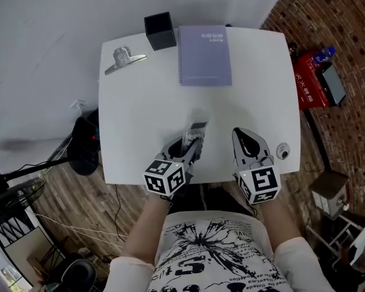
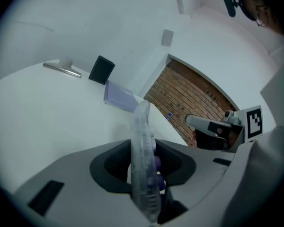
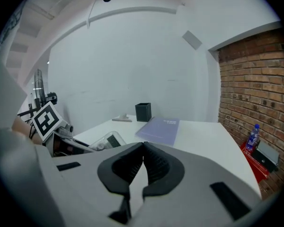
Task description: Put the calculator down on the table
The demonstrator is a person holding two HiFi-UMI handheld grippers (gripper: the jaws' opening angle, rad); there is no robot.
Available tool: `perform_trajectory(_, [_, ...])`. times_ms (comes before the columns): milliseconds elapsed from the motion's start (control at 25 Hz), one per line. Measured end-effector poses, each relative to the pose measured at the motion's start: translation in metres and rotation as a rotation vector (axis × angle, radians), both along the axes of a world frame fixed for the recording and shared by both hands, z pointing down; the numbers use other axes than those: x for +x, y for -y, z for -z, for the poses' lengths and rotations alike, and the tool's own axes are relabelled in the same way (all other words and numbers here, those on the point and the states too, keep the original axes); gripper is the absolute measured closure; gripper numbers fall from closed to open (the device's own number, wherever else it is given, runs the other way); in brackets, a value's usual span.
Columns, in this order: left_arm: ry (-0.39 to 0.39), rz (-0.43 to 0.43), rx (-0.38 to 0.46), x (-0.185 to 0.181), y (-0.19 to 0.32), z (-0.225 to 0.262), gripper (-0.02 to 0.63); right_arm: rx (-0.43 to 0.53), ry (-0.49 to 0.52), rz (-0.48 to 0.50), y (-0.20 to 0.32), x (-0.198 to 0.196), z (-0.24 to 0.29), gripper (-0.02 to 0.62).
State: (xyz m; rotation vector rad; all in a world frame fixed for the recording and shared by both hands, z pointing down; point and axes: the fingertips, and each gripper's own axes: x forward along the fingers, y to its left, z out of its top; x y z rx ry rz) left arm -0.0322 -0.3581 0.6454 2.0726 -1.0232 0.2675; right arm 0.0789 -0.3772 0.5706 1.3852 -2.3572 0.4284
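Observation:
The calculator (image 1: 194, 134) is a clear-cased one with purple keys. It stands on edge between the jaws of my left gripper (image 1: 191, 148), just above the white table (image 1: 140, 120) near its front edge. In the left gripper view the calculator (image 2: 143, 145) is seen edge-on, with the left gripper (image 2: 143, 161) shut on it and both pads pressing its faces. My right gripper (image 1: 248, 140) hovers beside it to the right, over the table's front. Its jaws meet at the tips in the right gripper view, so the right gripper (image 3: 143, 146) is shut on nothing.
A purple notebook (image 1: 205, 55), a black pen holder (image 1: 159, 30) and a metal clip (image 1: 125, 59) lie along the table's far side. A small round object (image 1: 283, 151) sits near the right edge. A red box (image 1: 309, 81) stands beyond the table by the brick wall.

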Motion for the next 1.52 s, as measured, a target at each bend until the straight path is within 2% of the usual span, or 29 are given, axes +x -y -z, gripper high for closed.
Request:
perform_trajectory(80, [-0.032,0.031,-0.038,-0.002,0.006,-0.007,0.456,-0.015,0.012,-0.024,0.004,0.005,-0.006,0.581])
perform_trajectory(160, [-0.03,0.049,-0.064,-0.004,0.011,-0.013,0.451,-0.027,0.024,-0.045,0.005,0.009,-0.009,0.581])
perform_trajectory(440, [0.084,0.046,-0.096,-0.009,0.015,-0.022,0.442,-0.04,0.021,-0.013,0.004,0.001,-0.011,0.58])
perform_trajectory(680, [0.167,0.028,-0.095,-0.012,0.015,-0.029,0.401,-0.052,0.019,0.018,0.0,-0.009,-0.014,0.58])
perform_trajectory(800, [0.235,0.024,-0.09,-0.017,0.016,-0.033,0.345,-0.058,0.014,0.033,-0.003,-0.013,-0.016,0.581])
perform_trajectory(1000, [0.266,0.047,-0.091,-0.033,0.011,-0.032,0.311,-0.046,0.01,0.043,-0.008,-0.015,-0.009,0.58])
perform_trajectory(1200, [0.275,0.054,0.008,-0.044,0.01,0.006,0.31,-0.006,0.004,0.043,-0.01,-0.016,0.011,0.581])
perform_trajectory(1440, [0.279,0.026,0.292,-0.044,0.018,0.106,0.316,0.099,0.017,0.042,-0.01,-0.014,0.056,0.581])
perform_trajectory(1520, [0.273,0.025,0.369,-0.046,0.009,0.143,0.348,0.137,0.027,0.041,-0.018,-0.014,0.077,0.581])
